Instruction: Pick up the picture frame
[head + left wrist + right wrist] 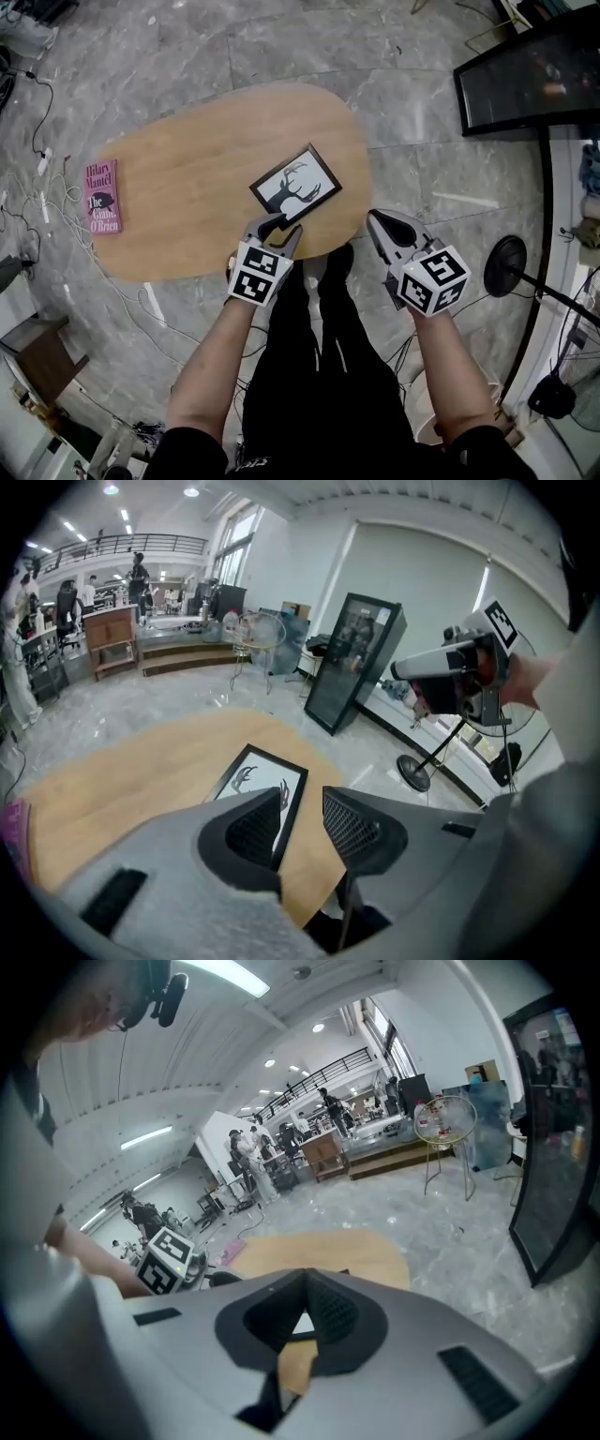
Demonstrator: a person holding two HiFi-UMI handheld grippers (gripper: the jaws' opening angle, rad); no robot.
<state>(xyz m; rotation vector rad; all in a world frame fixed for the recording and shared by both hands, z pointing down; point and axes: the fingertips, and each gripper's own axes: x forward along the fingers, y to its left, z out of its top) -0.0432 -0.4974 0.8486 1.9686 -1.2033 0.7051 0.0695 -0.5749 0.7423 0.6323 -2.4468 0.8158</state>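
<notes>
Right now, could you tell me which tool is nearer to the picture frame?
Left. The left tool is at the picture frame's near corner; the right tool is off to its right.

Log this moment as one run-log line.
frame: flat on table | left gripper: open, at near frame corner, no grip | right gripper: shut, empty, by table edge
</notes>
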